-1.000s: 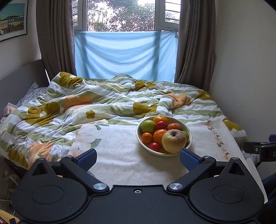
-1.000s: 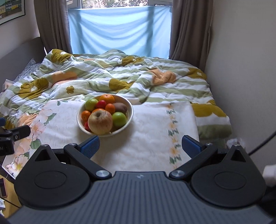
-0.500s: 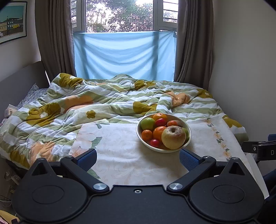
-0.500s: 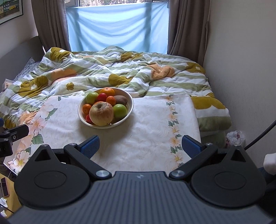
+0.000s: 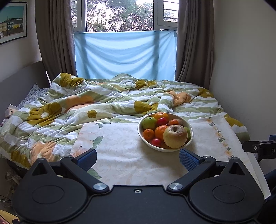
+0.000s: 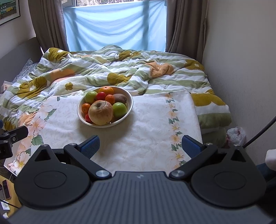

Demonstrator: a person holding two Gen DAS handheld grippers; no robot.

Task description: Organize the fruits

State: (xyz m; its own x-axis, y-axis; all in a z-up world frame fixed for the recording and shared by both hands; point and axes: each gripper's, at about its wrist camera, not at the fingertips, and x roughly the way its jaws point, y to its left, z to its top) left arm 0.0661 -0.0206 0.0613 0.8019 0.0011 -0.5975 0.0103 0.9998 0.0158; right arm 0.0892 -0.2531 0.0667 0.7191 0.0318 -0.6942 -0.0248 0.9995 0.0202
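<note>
Fruits (image 6: 100, 106) are being kept heaped in a bowl (image 6: 128, 107) on the cloth-covered tabletop (image 6: 150, 137), near the bed; left gripper (image 5: 137, 159) and right gripper (image 6: 140, 146) are being held released, nothing grasped, short of it.

Daylight is coming through the window (image 5: 120, 15); brown curtains (image 5: 195, 43) are hanging beside it, a blue cloth (image 5: 124, 55) below it, and the bed (image 5: 107, 103) is lying beneath.
</note>
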